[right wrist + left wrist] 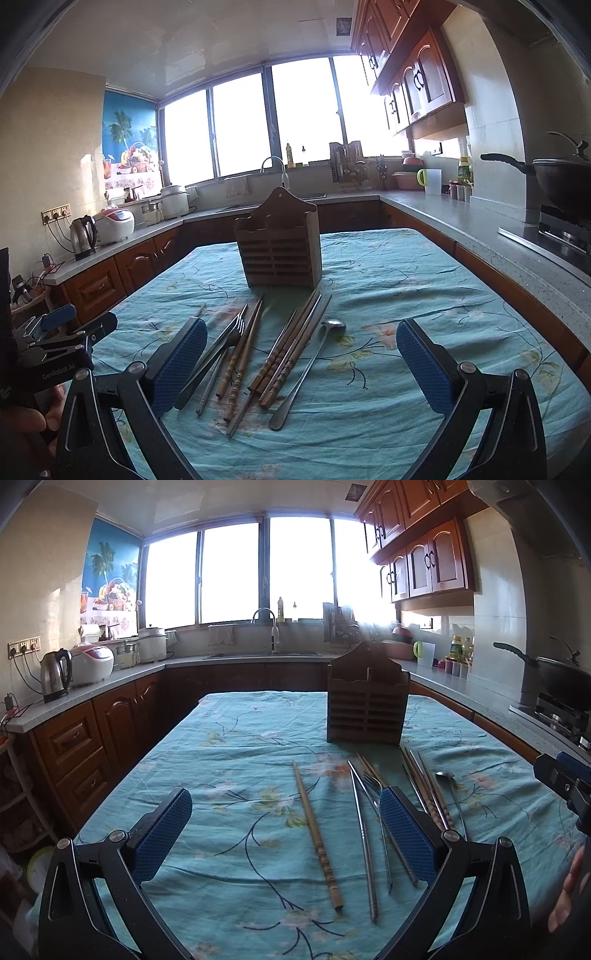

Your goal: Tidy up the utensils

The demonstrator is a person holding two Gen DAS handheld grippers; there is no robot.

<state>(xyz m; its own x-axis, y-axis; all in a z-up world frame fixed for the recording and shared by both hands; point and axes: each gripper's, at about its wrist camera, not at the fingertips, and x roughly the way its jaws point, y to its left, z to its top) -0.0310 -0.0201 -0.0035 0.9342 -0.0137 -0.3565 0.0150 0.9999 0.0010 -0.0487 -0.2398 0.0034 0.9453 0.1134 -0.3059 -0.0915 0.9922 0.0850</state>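
The left hand-held gripper [286, 834] and the right hand-held gripper [301, 363] are both spread wide, empty. Only the left view shows a lone wooden chopstick [317, 836] lower center. Utensils [258, 354] lie on the bench [406, 280] before the wooden holder [279, 243] at center; its contents cannot be told.

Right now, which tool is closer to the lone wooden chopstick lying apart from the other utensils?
Left. The left tool is open with the lone wooden chopstick lying between its fingers. The right tool is open over the chopstick bundle and spoon, farther right.
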